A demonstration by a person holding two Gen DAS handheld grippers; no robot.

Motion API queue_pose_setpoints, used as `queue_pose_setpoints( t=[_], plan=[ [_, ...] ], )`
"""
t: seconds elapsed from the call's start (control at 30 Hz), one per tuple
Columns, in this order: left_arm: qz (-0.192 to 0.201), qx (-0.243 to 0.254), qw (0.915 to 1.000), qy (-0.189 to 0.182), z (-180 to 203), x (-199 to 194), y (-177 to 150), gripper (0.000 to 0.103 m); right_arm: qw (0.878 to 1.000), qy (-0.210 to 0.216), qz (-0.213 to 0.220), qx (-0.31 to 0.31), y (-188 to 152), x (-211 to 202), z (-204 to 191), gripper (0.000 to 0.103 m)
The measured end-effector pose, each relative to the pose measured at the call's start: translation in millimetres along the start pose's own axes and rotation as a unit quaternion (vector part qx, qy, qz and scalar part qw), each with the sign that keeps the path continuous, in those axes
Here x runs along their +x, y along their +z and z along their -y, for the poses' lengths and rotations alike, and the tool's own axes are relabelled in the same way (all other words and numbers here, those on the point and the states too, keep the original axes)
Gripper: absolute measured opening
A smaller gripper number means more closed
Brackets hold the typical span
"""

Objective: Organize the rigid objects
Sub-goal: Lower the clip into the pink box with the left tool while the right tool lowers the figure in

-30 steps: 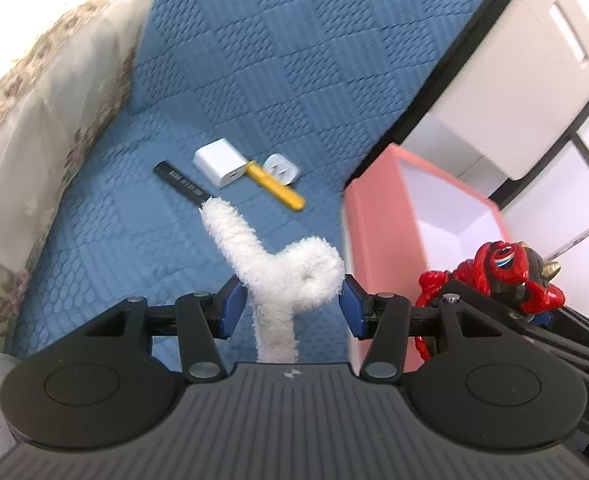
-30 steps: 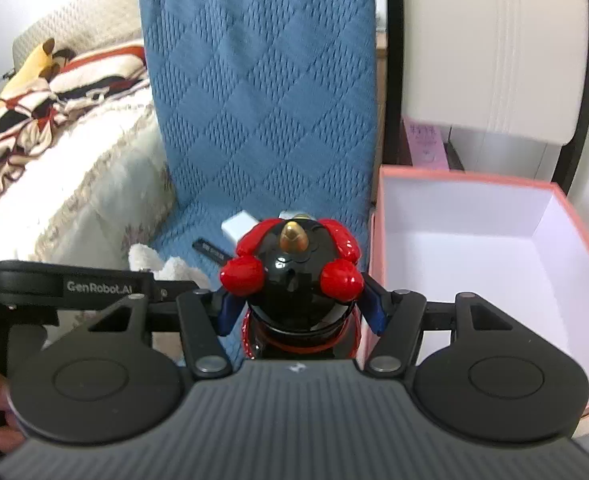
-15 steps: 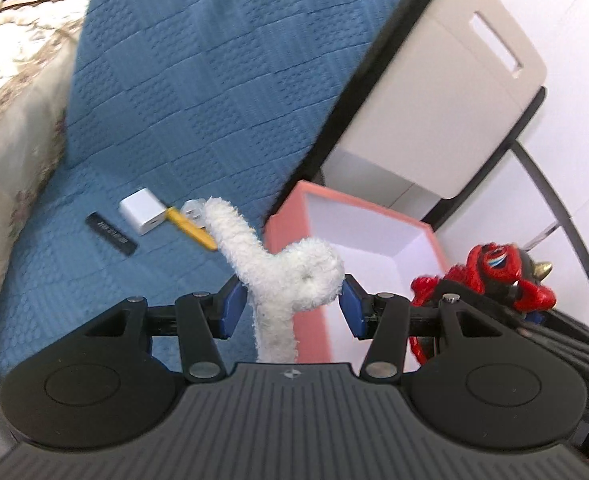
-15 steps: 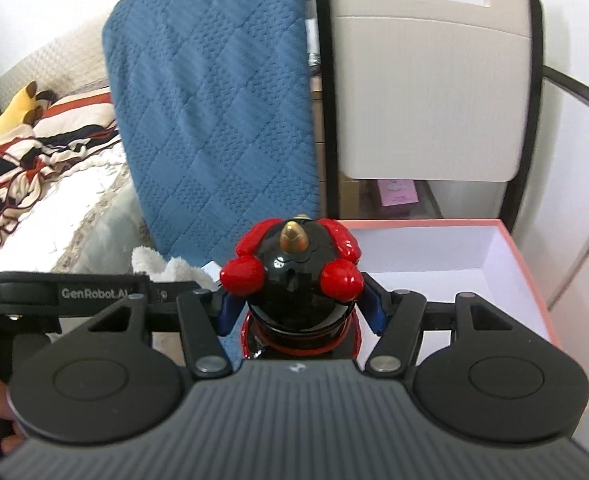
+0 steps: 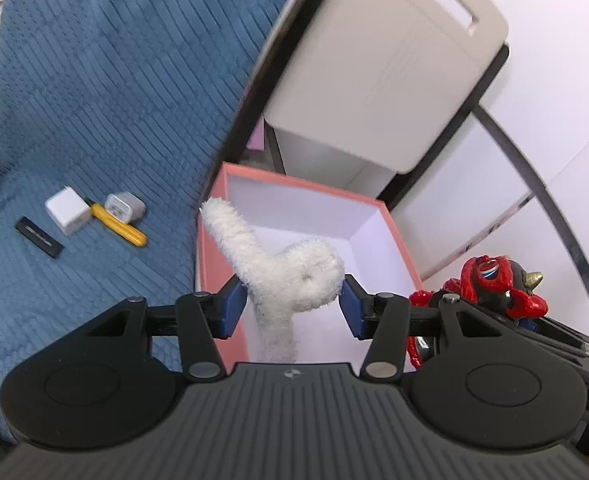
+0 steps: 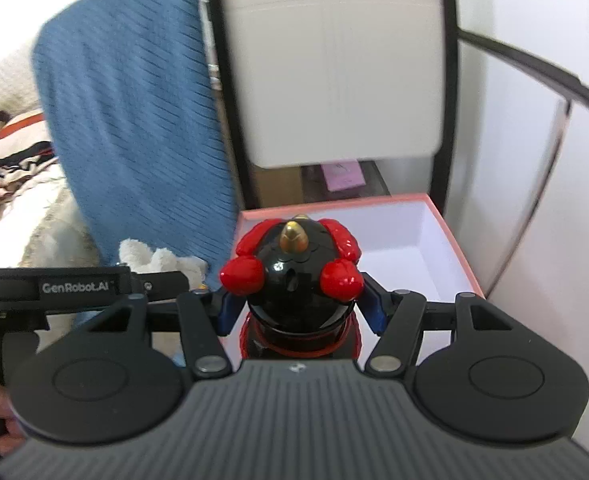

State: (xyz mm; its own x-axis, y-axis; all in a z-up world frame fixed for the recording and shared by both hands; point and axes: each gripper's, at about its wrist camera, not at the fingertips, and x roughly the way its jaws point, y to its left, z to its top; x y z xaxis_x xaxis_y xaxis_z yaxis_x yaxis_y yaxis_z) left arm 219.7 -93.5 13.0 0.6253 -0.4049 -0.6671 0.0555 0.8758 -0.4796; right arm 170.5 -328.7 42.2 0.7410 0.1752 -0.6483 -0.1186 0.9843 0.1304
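My left gripper (image 5: 292, 304) is shut on a white fluffy plush toy (image 5: 290, 268), held over the near part of the pink box (image 5: 306, 188) with its white inside. My right gripper (image 6: 300, 308) is shut on a red and black figure (image 6: 294, 280) with a gold horn, held above the same pink box (image 6: 450, 232). In the left wrist view the red and black figure (image 5: 490, 284) shows at the right, beside the box. The plush toy (image 6: 154, 258) and the left gripper's body show at the left of the right wrist view.
On the blue quilted cover (image 5: 94, 100) lie a white charger cube (image 5: 67, 216), a yellow stick (image 5: 118, 226), a small clear case (image 5: 124, 208) and a black strip (image 5: 38, 237). A beige chair back (image 6: 334, 64) with a black frame stands behind the box. A bed with bedding (image 6: 6, 168) lies left.
Both grippers have swung to the right and risen a little, carrying the plush toy and the figure from over the blue cover to over the pink box. Both grips are unchanged.
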Motion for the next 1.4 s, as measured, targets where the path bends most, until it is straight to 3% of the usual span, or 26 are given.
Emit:
queue_pose_setpoints(
  t=[0.43,0.7,1.27,1.4],
  plan=[
    [-0.081,0.012,0.9965,0.018,27,109,-22,0.057,0.996,-0.015,-0.077,0.030,-29,69,72,0.063],
    [-0.110,0.007,0.9935,0.029,33,149,-25,0.057,0.991,-0.007,-0.126,0.035,-45,107,96,0.063],
    [-0.128,-0.001,0.9912,0.031,29,163,-29,0.059,0.982,-0.014,-0.185,0.042,-60,142,109,0.063],
    [-0.132,0.000,0.9911,0.021,31,159,-29,0.070,0.983,-0.016,-0.181,0.027,-60,141,105,0.069]
  ],
)
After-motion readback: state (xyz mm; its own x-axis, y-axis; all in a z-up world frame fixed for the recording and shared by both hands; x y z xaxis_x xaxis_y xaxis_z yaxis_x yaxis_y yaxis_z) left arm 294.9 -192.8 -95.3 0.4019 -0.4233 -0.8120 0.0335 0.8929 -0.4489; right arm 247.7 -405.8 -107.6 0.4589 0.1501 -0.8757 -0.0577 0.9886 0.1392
